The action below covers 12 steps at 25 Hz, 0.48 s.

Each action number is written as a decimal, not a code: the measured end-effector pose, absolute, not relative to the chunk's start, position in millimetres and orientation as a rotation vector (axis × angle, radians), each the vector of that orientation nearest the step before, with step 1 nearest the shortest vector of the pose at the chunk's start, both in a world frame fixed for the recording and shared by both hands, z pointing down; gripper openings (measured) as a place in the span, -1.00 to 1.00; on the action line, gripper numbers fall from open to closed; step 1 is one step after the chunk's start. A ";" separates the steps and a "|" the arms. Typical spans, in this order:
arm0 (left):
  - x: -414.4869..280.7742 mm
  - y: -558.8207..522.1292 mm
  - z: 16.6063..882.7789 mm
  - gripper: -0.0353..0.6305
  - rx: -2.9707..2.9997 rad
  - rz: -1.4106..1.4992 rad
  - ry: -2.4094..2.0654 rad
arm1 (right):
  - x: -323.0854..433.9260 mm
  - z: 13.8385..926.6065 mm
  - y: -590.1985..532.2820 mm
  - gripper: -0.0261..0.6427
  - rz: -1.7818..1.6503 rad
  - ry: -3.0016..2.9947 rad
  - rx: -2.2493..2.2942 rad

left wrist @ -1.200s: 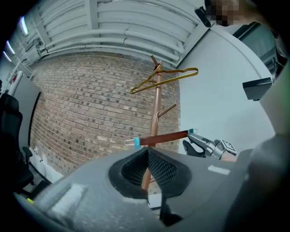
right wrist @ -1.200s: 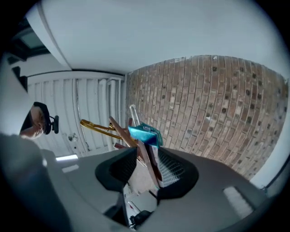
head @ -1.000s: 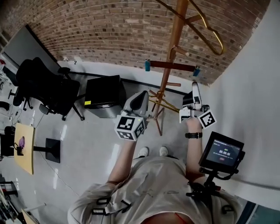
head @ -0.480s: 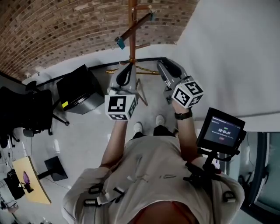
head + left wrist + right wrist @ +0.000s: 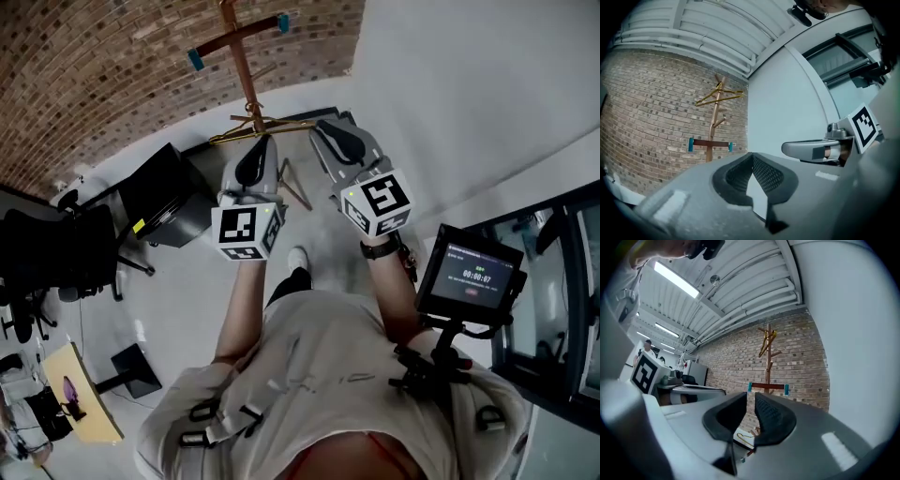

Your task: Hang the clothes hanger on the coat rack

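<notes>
Your left gripper is clenched empty, your right gripper closing on nothing, both facing the tall wooden coat rack, thin gold wire hanger hung high on it

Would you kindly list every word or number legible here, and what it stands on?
"00:00:07": on the small screen.
Smaller print on that screen: too small to read.
Yellow sticker on the black cabinet: too small to read.
</notes>
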State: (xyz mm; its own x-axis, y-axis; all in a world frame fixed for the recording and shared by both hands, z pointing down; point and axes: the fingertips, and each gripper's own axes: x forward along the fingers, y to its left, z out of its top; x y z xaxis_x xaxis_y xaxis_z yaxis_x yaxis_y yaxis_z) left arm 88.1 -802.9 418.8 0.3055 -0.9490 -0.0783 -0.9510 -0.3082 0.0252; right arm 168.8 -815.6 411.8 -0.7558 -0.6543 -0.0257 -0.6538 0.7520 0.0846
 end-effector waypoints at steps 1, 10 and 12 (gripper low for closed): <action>100.1 -787.5 422.4 -0.89 -2.520 0.109 1.839 | 180.2 416.6 -796.5 -0.75 -0.135 -2.929 1.091; 157.0 -609.1 468.9 -0.89 -2.644 -0.039 1.825 | 227.0 481.0 -617.1 -0.81 0.090 -2.846 1.115; 154.1 -600.6 459.1 -0.89 -2.623 -0.033 1.790 | 224.2 461.5 -606.8 -0.83 -0.025 -2.854 1.103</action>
